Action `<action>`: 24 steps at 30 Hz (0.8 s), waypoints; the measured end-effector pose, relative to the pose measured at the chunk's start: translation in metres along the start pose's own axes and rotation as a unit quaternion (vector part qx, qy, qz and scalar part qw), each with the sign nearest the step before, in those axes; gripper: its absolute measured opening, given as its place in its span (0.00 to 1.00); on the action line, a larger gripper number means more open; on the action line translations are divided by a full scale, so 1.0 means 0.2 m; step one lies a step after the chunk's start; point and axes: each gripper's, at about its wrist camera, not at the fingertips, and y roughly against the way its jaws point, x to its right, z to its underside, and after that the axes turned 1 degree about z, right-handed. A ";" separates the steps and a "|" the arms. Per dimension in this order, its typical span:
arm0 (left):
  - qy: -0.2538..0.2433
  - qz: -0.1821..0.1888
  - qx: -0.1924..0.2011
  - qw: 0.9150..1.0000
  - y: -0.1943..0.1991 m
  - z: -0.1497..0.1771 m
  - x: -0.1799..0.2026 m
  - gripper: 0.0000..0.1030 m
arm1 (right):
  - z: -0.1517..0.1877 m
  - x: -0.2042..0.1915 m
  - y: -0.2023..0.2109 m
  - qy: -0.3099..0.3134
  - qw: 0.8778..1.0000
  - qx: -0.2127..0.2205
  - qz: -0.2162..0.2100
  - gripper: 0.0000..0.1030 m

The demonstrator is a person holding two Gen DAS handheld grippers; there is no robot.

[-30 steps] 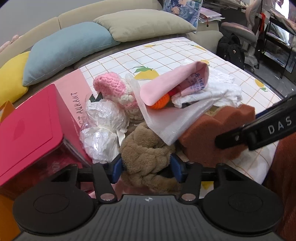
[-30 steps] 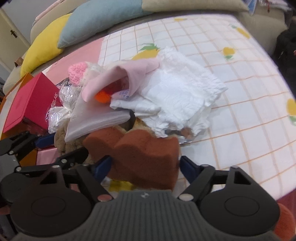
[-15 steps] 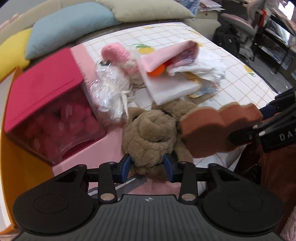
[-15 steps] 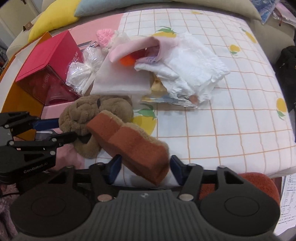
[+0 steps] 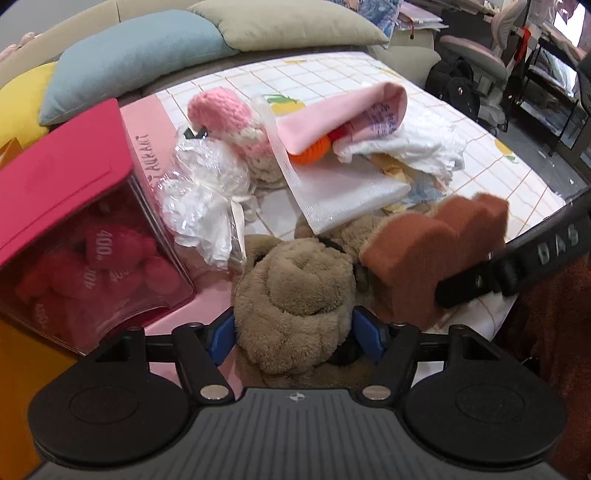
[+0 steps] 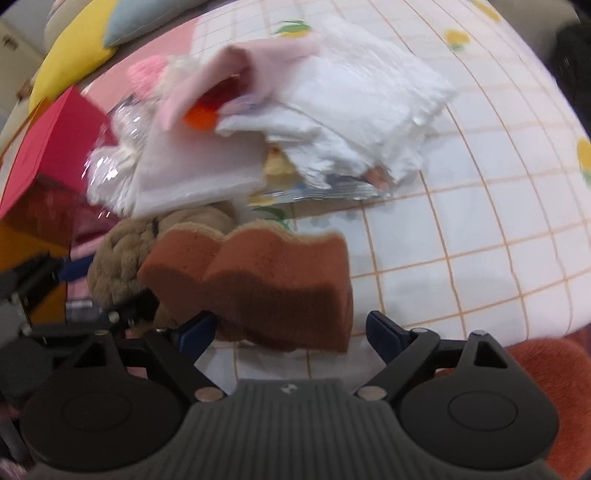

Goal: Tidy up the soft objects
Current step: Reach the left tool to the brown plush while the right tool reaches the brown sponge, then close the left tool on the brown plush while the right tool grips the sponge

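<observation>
a bench (image 5: pixel 480 122) under a white cloth printed with an orange grid and lemons carries a heap of soft things, with a sofa behind it bearing a blue cushion (image 5: pixel 133 59), a beige cushion (image 5: pixel 288 26) and a yellow cushion (image 5: pixel 18 99).

the left claw (image 5: pixel 293 328) has its blue pads on either side of a brown plush toy (image 5: pixel 291 291) at the near edge; its jaws are opening with the toy between them, the pads just at its flanks. the right claw (image 6: pixel 290 328) is opening too: the brown foam sponge (image 6: pixel 255 280) sits between its pads, touching the left pad, with a gap at the right one.

the left wrist view alone shows the room to the right: office chairs (image 5: pixel 476 51), a black backpack (image 5: pixel 454 88) and dark shelving. it also shows a red lidded box (image 5: pixel 66 206) holding red soft pieces, a wrapped white bundle (image 5: pixel 207 192) and a pink knitted toy (image 5: pixel 221 110).

the right wrist view, blurred, shows more of the crumpled white cloth (image 6: pixel 362 110), the bare cloth beyond it, and a rust-coloured fuzzy surface (image 6: pixel 554 373) at the lower right.
</observation>
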 end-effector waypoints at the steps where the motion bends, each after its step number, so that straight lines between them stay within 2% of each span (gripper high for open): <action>1: -0.001 0.000 -0.001 1.000 0.00 0.00 0.00 0.66 | 0.00 0.02 0.00 -0.013 1.000 0.001 -0.006 0.86; 4: -0.003 0.001 0.003 1.000 0.03 0.00 0.00 0.54 | 0.00 0.03 0.02 -0.025 0.999 0.015 -0.026 0.68; 7: 0.005 0.000 0.011 1.000 0.06 0.00 -0.01 0.48 | 0.02 0.00 0.06 -0.012 0.999 0.030 -0.007 0.48; 11: 0.023 0.002 0.020 1.000 0.12 0.01 -0.04 0.44 | 0.05 -0.06 0.13 0.009 0.999 0.052 0.014 0.29; 15: 0.036 0.005 0.025 0.999 0.19 0.01 -0.06 0.43 | 0.07 -0.09 0.20 0.027 0.997 0.072 0.024 0.17; 17: 0.036 0.003 0.030 0.999 0.23 0.01 -0.05 0.43 | 0.07 -0.11 0.24 0.033 0.996 0.081 0.028 0.00; 22: 0.038 0.001 0.037 0.999 0.29 0.01 -0.05 0.42 | 0.08 -0.14 0.32 0.056 0.992 0.103 0.051 0.00; 24: 0.044 0.001 0.036 0.998 0.30 0.02 -0.06 0.42 | 0.05 -0.12 0.33 0.037 0.993 0.099 0.060 0.00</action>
